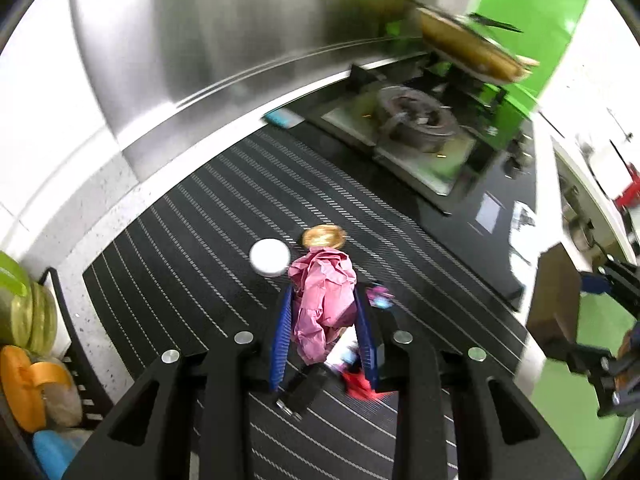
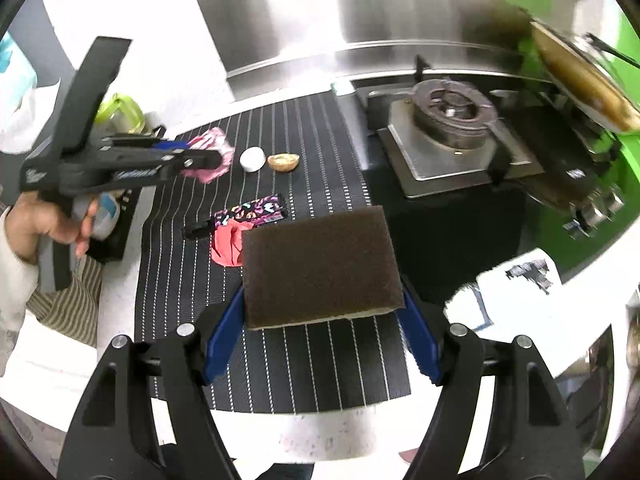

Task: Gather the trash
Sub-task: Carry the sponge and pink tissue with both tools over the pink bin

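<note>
My left gripper point(image 1: 323, 298) is shut on a crumpled pink paper point(image 1: 324, 300) and holds it above the striped black mat point(image 1: 192, 216); it also shows in the right wrist view point(image 2: 212, 160). My right gripper point(image 2: 322, 280) is shut on a brown sponge point(image 2: 320, 268). On the mat lie a white cap point(image 1: 270, 257), a gold foil piece point(image 1: 324, 237), a red wrapper point(image 2: 228, 246) and a patterned dark wrapper point(image 2: 252, 210). A small black clip point(image 2: 196, 232) lies beside them.
A gas burner point(image 2: 452, 114) on a steel plate stands at the back right, with a tilted pan point(image 2: 580, 76) beyond it. A rack with coloured items point(image 1: 28, 340) is at the left. A white printed paper point(image 2: 516, 288) lies at the right counter edge.
</note>
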`<control>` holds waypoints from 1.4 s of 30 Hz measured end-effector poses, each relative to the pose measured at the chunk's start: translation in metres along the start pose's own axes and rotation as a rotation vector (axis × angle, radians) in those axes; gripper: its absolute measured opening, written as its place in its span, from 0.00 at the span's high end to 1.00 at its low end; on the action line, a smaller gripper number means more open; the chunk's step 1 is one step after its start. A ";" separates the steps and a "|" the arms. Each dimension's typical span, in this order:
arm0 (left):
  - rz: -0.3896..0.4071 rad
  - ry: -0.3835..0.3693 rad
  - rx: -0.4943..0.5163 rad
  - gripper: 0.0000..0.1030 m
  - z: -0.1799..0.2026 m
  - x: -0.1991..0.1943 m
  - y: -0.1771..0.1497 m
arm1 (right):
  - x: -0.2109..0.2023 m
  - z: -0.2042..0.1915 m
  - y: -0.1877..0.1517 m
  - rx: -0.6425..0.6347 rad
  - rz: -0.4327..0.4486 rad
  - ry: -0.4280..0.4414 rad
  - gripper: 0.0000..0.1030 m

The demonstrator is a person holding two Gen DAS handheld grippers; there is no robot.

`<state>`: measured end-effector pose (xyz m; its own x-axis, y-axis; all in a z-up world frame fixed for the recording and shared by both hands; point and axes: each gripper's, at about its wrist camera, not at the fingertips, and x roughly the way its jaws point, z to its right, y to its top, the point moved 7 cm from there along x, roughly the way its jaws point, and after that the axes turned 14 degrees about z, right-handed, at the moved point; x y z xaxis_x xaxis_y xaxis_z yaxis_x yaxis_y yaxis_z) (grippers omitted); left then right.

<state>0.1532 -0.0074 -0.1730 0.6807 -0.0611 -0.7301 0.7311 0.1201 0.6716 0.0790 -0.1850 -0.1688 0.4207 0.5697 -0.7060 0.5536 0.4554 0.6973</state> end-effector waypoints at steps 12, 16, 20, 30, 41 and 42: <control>0.022 -0.232 0.276 0.71 0.118 -0.064 0.000 | -0.121 0.030 -0.039 0.209 0.130 -0.269 0.31; 0.032 -0.322 0.361 0.71 0.168 -0.079 -0.004 | -0.165 0.045 -0.066 0.279 0.151 -0.362 0.31; 0.030 -0.420 0.442 0.71 0.226 -0.089 -0.016 | -0.209 0.063 -0.100 0.349 0.165 -0.462 0.31; -0.020 -0.593 0.561 0.71 0.365 -0.068 -0.081 | -0.268 0.125 -0.217 0.495 0.135 -0.626 0.31; -0.132 -0.607 0.591 0.71 0.461 0.013 -0.175 | -0.263 0.196 -0.321 0.557 0.079 -0.612 0.31; -0.145 -0.605 0.592 0.71 0.468 0.024 -0.184 | -0.260 0.202 -0.330 0.559 0.073 -0.611 0.31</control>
<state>0.0571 -0.4944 -0.2552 0.3635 -0.5740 -0.7338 0.6024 -0.4560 0.6551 -0.0677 -0.6218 -0.2409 0.6962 0.0396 -0.7167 0.7175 -0.0668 0.6933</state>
